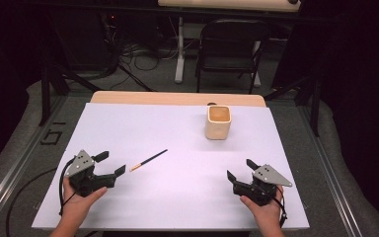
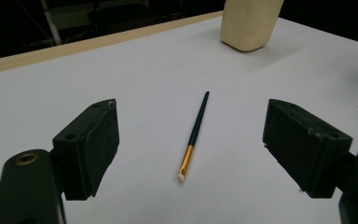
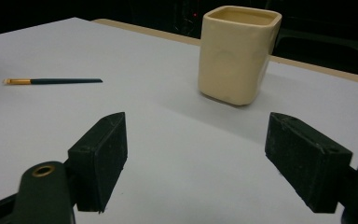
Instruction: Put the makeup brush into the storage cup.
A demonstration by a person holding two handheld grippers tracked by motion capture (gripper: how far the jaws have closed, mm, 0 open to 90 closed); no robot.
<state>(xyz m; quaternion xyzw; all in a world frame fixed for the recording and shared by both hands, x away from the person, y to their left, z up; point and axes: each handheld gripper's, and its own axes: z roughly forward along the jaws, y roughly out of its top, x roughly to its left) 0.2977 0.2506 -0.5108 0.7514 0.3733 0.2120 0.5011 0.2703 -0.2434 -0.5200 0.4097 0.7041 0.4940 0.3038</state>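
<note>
Across the high view, a white surface [image 1: 177, 197] covers most of a wooden tabletop whose bare edge [image 1: 177, 98] shows along the far side. The left gripper [image 1: 111, 164] sits low at the near left, held in a hand [image 1: 79, 202], jaws apart and holding nothing. The right gripper [image 1: 241, 170] sits at the near right, jaws likewise wide apart and unloaded. A paintbrush [image 1: 148, 160] lies flat on the surface just beyond the left gripper, its pale tip toward that gripper. A cream cup [image 1: 218, 122] stands upright toward the far right of the sheet, well apart from the brush. Beyond the table the room is dark, with a folding chair [image 1: 229, 49], cables [image 1: 138, 54] on grey flooring and a white desk leg [image 1: 179, 49].

From the left gripper view, the paintbrush [image 2: 196, 135] lies ahead between the lines of the two spread jaws, untouched; the cup [image 2: 249, 23] stands further off.

From the right gripper view, the cup [image 3: 237, 53] stands ahead, upright, and the paintbrush [image 3: 51, 81] lies far left.
</note>
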